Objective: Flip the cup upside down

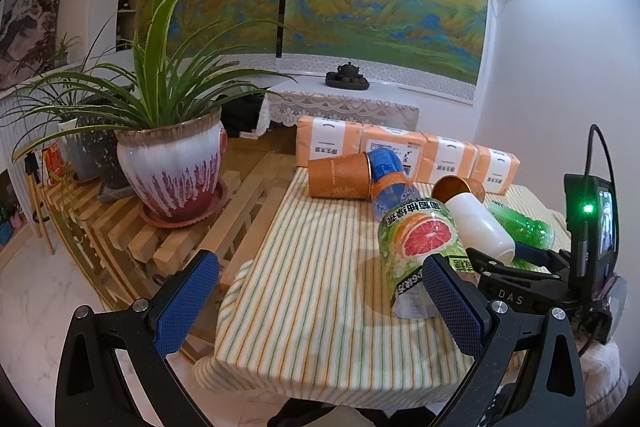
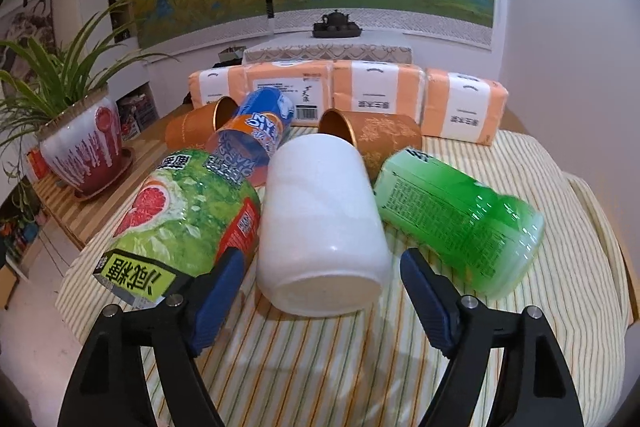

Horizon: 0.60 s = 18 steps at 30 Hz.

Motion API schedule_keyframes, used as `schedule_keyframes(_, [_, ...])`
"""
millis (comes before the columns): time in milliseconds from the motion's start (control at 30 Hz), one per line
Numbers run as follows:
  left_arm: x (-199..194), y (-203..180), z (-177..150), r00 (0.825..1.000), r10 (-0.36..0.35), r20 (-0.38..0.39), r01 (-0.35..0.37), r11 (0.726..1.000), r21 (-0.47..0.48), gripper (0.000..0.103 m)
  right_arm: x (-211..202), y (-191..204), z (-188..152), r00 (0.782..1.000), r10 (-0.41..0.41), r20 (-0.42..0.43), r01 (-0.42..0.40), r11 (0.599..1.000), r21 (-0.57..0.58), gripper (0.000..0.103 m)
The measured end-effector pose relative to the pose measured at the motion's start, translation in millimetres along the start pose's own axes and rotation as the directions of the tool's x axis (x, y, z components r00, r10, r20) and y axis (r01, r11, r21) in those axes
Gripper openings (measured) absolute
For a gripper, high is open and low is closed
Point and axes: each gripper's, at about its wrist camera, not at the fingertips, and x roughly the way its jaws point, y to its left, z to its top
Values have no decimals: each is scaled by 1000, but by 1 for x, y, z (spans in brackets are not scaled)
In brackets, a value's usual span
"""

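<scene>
The bench (image 2: 400,367), draped in a green-and-orange striped cloth, carries everything. Along its far edge runs a row of four orange tissue packs (image 2: 376,91). In front of them lie three plastic bottles on their sides: a grapefruit green-tea bottle (image 2: 180,215) at the left, a translucent green bottle (image 2: 460,215) at the right, and a blue-and-orange bottle (image 2: 256,131) behind. Three cups also lie on their sides: two orange paper cups (image 2: 384,139), one left and one right of the blue-and-orange bottle, and one white cup (image 2: 320,219) in the middle, its base toward the right wrist camera. The white cup sits between the grapefruit bottle and the green bottle, close to both, with its far end against the right orange cup.

The right hand-held gripper (image 2: 320,287) stands wide, its blue pads either side of the white cup's base without touching it. The left hand-held gripper (image 1: 320,299) is also wide and holds nothing; its right pad hides part of the grapefruit bottle's neck end.

A potted spider plant (image 1: 172,163) stands on a slatted wooden rack left of the bench. The cups' openings are mostly hidden.
</scene>
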Motion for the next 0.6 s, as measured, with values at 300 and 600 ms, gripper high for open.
schedule_keyframes(300, [0, 0, -1, 1000, -1, -4, 1, 1000, -6, 103, 4, -2, 1, 999, 5, -32, -4, 999, 35, 69])
schedule_keyframes(600, [-13, -17, -8, 999, -44, 6, 44, 999, 29, 103, -27, -11, -23, 999, -40, -32, 44, 989, 144, 69])
